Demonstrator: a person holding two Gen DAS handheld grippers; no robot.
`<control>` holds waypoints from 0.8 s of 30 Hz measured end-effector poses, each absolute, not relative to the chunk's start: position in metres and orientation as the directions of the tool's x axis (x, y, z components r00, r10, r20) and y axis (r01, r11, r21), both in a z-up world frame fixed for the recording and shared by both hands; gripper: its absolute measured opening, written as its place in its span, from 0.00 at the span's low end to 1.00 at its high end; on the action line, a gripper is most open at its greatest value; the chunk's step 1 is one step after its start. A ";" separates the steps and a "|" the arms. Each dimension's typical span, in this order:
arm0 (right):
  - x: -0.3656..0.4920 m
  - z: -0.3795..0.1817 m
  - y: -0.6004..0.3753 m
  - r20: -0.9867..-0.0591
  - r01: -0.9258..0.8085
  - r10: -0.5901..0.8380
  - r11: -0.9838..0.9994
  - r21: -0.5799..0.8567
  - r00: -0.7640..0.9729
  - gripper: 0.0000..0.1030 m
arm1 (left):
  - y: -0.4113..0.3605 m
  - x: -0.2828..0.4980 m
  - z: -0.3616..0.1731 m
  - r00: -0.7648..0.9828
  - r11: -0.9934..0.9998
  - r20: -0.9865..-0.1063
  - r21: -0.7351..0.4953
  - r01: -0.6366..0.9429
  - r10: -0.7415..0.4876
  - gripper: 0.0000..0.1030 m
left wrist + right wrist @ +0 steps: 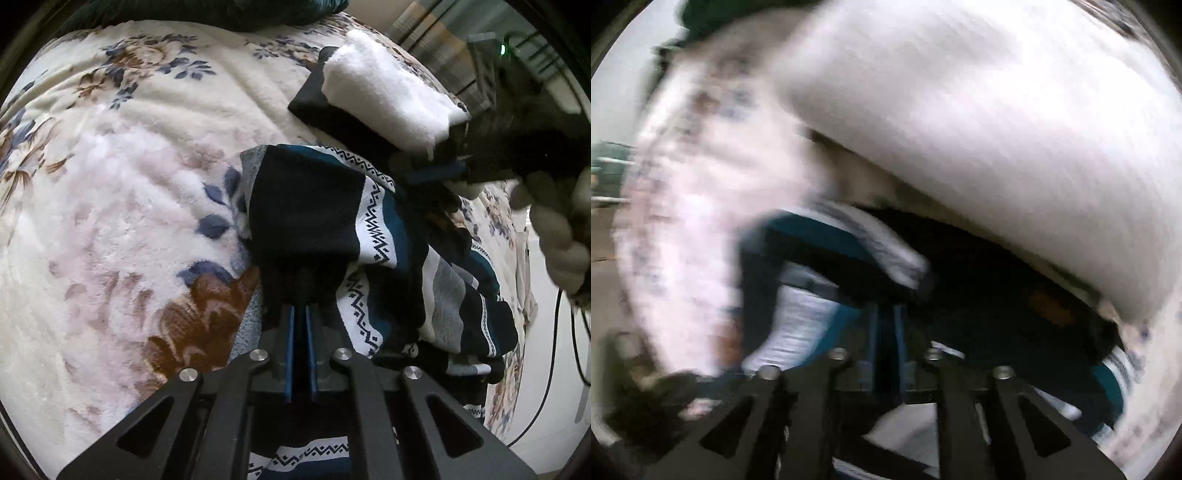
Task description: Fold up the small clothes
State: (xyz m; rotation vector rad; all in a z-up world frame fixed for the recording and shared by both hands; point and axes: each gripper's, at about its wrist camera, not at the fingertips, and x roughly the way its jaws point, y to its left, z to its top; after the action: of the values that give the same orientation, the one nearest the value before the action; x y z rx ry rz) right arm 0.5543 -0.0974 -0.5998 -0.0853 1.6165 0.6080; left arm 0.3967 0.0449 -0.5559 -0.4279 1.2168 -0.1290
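Observation:
A small patterned garment [388,236], dark with teal, white and grey zigzag bands, lies bunched on the floral blanket [122,192]. My left gripper [301,308] is shut on a dark fold of it. My right gripper [454,170] shows at the right of the left wrist view, held by a white-gloved hand [554,225], pinching the garment's far edge. In the blurred right wrist view my right gripper [886,310] is shut on the dark cloth [990,295], with the striped garment [812,280] to its left.
A folded white cloth [388,96] rests on a folded black piece [314,107] behind the garment; it fills the top of the right wrist view [979,122]. A dark green bundle [229,11] lies at the blanket's far edge. Cables [546,387] hang at the right.

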 end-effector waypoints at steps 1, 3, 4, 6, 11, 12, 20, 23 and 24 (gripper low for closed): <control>0.557 -0.595 -0.093 -0.933 -0.409 0.321 0.839 0.359 -0.161 0.46 | 0.047 0.396 -0.556 0.351 0.913 -0.880 -0.386 -0.132 -0.321 0.04; 0.560 -0.591 -0.072 -0.907 -0.449 0.371 0.788 0.421 -0.199 0.47 | 0.051 0.394 -0.557 0.350 0.908 -0.878 -0.395 -0.138 -0.328 0.04; 0.561 -0.595 -0.062 -0.900 -0.465 0.369 0.770 0.436 -0.234 0.47 | 0.052 0.393 -0.557 0.350 0.907 -0.877 -0.398 -0.140 -0.331 0.04; 0.562 -0.613 -0.036 -0.882 -0.505 0.337 0.727 0.465 -0.328 0.47 | 0.053 0.391 -0.557 0.346 0.908 -0.878 -0.396 -0.136 -0.331 0.04; 0.562 -0.628 0.001 -0.895 -0.555 0.316 0.703 0.444 -0.316 0.02 | 0.056 0.386 -0.557 0.342 0.910 -0.876 -0.399 -0.114 -0.341 0.02; 0.570 -0.625 -0.003 -0.899 -0.527 0.333 0.729 0.436 -0.283 0.02 | 0.057 0.386 -0.558 0.340 0.910 -0.876 -0.400 -0.114 -0.342 0.02; 0.597 -0.628 -0.037 -0.880 -0.386 0.361 0.798 0.463 -0.309 0.21 | 0.082 0.384 -0.554 0.306 0.852 -0.871 -0.462 -0.245 -0.384 0.07; 0.593 -0.592 -0.093 -0.862 -0.298 0.453 0.810 0.505 -0.228 0.40 | 0.095 0.368 -0.544 0.320 0.796 -0.855 -0.504 -0.334 -0.408 0.20; 0.592 -0.582 -0.118 -0.864 -0.262 0.464 0.824 0.502 -0.196 0.40 | 0.098 0.359 -0.539 0.341 0.756 -0.834 -0.543 -0.365 -0.435 0.27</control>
State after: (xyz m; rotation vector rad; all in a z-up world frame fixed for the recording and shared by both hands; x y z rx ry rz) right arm 0.5919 -0.1178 -0.5819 0.1612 1.6433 0.6591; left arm 0.3595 0.0984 -0.5389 -0.7647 1.2580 -0.0511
